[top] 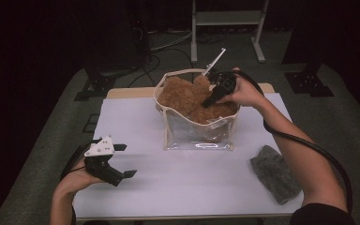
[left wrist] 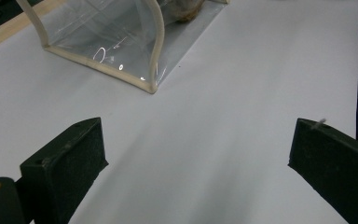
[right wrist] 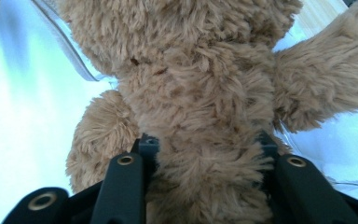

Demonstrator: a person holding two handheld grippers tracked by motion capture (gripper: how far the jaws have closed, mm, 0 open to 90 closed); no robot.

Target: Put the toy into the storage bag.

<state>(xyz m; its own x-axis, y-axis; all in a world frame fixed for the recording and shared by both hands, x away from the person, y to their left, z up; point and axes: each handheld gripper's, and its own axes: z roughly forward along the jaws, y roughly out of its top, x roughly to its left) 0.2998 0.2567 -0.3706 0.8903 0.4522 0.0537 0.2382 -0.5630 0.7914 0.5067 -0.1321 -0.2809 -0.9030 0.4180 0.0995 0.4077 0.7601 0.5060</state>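
Item: brown plush teddy bear (top: pixel 187 96), lodged in a clear plastic bag (top: pixel 199 133) with cream piping that stands upright toward the far middle of the white table (top: pixel 178 187); the bear's body rises above the bag's open rim. Handling, as judged: light, soft and compressible, with long pile that gives under pressure and is unlikely to slip; not fragile, though a limb taken alone would probably stretch or let the body swing. Best hold: across the torso, where the stuffing is thickest, not by an arm or ear. Right claw (top: pixel 214 96): reaches down into the bag's mouth, and in the right gripper view its jaws are clamped on the bear's torso (right wrist: pixel 205 154), fur bulging between and around the pads. Left claw (top: pixel 122 161): rests low over the table's near left, well apart from the bag, jaws spread wide with nothing but bare table between them (left wrist: pixel 196 154). Bag, as judged: thin, flexible and light, so it may lift or tip with the bear unless steadied. Also present: grey felt-like cloth (top: pixel 275 173), lying on the table's near right corner.
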